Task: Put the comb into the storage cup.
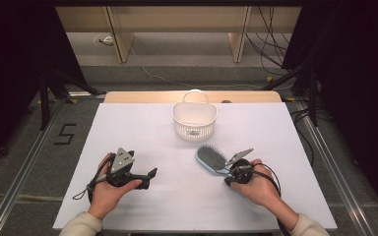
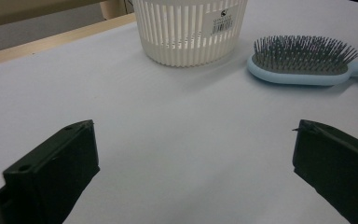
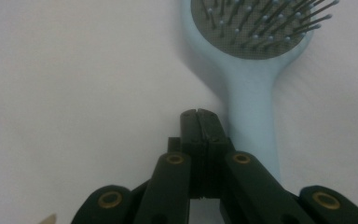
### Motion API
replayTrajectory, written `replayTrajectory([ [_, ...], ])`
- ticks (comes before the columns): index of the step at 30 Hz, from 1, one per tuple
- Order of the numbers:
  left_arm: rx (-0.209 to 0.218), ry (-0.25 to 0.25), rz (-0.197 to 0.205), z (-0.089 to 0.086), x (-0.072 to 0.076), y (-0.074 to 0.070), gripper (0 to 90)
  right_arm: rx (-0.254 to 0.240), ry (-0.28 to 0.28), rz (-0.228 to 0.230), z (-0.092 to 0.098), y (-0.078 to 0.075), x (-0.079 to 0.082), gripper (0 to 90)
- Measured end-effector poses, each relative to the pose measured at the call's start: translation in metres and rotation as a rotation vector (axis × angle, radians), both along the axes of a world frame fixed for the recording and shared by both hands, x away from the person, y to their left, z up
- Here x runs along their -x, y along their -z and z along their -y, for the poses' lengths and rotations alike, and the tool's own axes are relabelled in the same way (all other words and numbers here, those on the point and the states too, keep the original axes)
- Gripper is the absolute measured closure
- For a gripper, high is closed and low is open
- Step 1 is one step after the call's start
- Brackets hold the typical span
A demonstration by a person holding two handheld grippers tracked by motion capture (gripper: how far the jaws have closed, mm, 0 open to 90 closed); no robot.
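Two forearms in pale sleeves enter from the bottom of the high view, each hand holding a black two-jaw gripper over a white table (image 1: 142, 206).

On the person's right, the right gripper (image 1: 228, 172) is at the handle end of a light blue hairbrush (image 1: 211, 160). In the right gripper view its jaws are pressed together with no gap and nothing between them; the right gripper (image 3: 198, 114) sits just left of the hairbrush (image 3: 254, 93) handle, close beside it, and whether it touches the handle cannot be told.

The hairbrush lies flat on the table with its dark bristles up, right of centre. Its long axis runs diagonally in the high view: the oval head points away from the person and toward their left, toward the basket, and the handle points back toward the right hand (image 1: 261, 187).

A white slatted plastic basket (image 1: 194, 120) with a loop handle stands upright near the far middle of the table, just beyond the brush head and apart from it.

On the person's left, the left hand (image 1: 108, 191) holds the left gripper (image 1: 145, 177) low over the table, well apart from the brush. In the left gripper view the left gripper (image 2: 193, 154) has its jaws spread wide and empty, with bare table between them; beyond them stand the basket (image 2: 186, 32) and the hairbrush (image 2: 303, 63).

Past the table's far wooden edge (image 1: 128, 97) there is grey floor with cables (image 1: 270, 49) and a painted number 5 (image 1: 65, 133).
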State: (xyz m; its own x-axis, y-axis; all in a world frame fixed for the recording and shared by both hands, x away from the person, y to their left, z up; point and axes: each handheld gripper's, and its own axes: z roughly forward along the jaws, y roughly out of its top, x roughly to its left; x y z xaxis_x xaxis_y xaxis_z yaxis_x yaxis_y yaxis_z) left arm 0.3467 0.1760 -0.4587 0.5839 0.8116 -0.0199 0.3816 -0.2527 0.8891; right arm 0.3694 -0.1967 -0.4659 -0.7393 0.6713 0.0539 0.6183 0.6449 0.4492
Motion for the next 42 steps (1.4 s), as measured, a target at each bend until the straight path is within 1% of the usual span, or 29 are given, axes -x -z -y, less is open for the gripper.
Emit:
replayTrajectory([
  [3,0.009,0.004,-0.001,0.000,0.000,0.000,0.0,-0.008,0.001,0.010,0.002,0.000,0.000,90.0],
  [4,0.007,0.008,-0.002,0.000,0.000,0.000,0.0,-0.032,0.005,0.021,0.005,0.001,0.000,90.0],
  [5,0.007,0.008,-0.002,0.000,0.000,0.000,0.0,-0.032,0.005,0.021,0.005,0.001,0.000,90.0],
  [6,0.010,0.009,-0.003,0.001,0.000,0.000,0.0,-0.067,0.009,0.036,0.008,0.000,0.000,88.1],
  [7,0.010,0.009,-0.003,0.001,0.000,0.000,0.0,-0.067,0.009,0.036,0.008,0.000,0.000,88.1],
  [8,0.009,0.009,0.000,0.000,0.000,0.000,0.0,-0.150,0.000,0.055,0.015,-0.002,0.001,83.5],
  [9,0.009,0.009,0.000,0.000,0.000,0.000,0.0,-0.150,0.000,0.055,0.015,-0.002,0.001,83.5],
  [10,0.010,0.007,0.001,0.000,0.000,0.000,0.0,-0.219,-0.021,0.078,0.020,-0.003,0.002,76.8],
  [11,0.010,0.007,0.001,0.000,0.000,0.000,0.0,-0.219,-0.021,0.078,0.020,-0.003,0.002,76.8],
  [13,0.009,0.006,0.001,0.000,0.000,0.000,0.0,-0.297,-0.044,0.125,0.026,-0.004,0.004,67.0],
  [14,0.009,0.008,0.002,0.000,0.000,0.000,0.0,-0.368,-0.074,0.189,0.033,-0.006,0.007,55.8],
  [15,0.009,0.008,0.002,0.000,0.000,0.000,0.0,-0.368,-0.074,0.189,0.033,-0.006,0.007,55.8],
  [16,0.011,0.009,0.001,0.001,0.000,0.000,0.0,-0.444,-0.084,0.237,0.041,-0.007,0.010,45.0],
  [17,0.011,0.009,0.001,0.001,0.000,0.000,0.0,-0.444,-0.084,0.237,0.041,-0.007,0.010,45.0],
  [18,0.013,0.010,0.001,0.000,0.000,0.000,0.0,-0.497,-0.080,0.265,0.047,-0.008,0.013,33.7],
  [19,0.013,0.010,0.001,0.000,0.000,0.000,0.0,-0.497,-0.080,0.265,0.047,-0.008,0.013,33.7],
  [20,0.019,0.009,-0.003,0.000,0.000,0.000,0.0,-0.538,-0.080,0.315,0.053,-0.010,0.017,26.2],
  [21,0.019,0.009,-0.003,0.000,0.000,0.000,0.0,-0.538,-0.080,0.315,0.053,-0.010,0.017,26.2],
  [22,0.015,0.007,-0.003,0.000,0.000,0.000,0.0,-0.572,-0.077,0.363,0.059,-0.013,0.019,23.3],
  [23,0.015,0.007,-0.003,0.000,0.000,0.000,0.0,-0.572,-0.077,0.363,0.059,-0.013,0.019,23.3],
  [24,0.015,0.009,-0.001,0.000,0.001,0.000,0.0,-0.607,-0.064,0.406,0.065,-0.017,0.021,19.2],
  [25,0.015,0.009,-0.001,0.000,0.001,0.000,0.0,-0.607,-0.064,0.406,0.065,-0.017,0.021,19.2],
  [26,0.015,0.011,0.004,0.001,0.001,-0.001,0.0,-0.650,-0.051,0.442,0.071,-0.021,0.023,17.5],
  [29,0.013,0.013,0.007,0.001,0.001,-0.001,0.0,-0.664,-0.048,0.460,0.075,-0.025,0.024,16.6],
  [32,0.014,0.015,0.003,0.001,0.001,0.000,0.0,-0.703,-0.059,0.475,0.080,-0.029,0.025,16.9],
  [34,0.012,0.016,0.005,0.001,0.001,0.000,0.0,-0.712,-0.063,0.469,0.081,-0.031,0.025,18.5],
  [37,0.012,0.016,0.006,0.001,0.001,0.000,0.0,-0.717,-0.064,0.469,0.082,-0.032,0.025,19.0],
  [38,0.009,0.019,0.003,0.001,0.001,0.000,0.0,-0.703,-0.052,0.485,0.083,-0.034,0.026,18.8],
  [42,0.014,0.017,0.006,0.001,0.001,0.000,0.0,-0.713,-0.042,0.514,0.088,-0.040,0.027,17.8],
])
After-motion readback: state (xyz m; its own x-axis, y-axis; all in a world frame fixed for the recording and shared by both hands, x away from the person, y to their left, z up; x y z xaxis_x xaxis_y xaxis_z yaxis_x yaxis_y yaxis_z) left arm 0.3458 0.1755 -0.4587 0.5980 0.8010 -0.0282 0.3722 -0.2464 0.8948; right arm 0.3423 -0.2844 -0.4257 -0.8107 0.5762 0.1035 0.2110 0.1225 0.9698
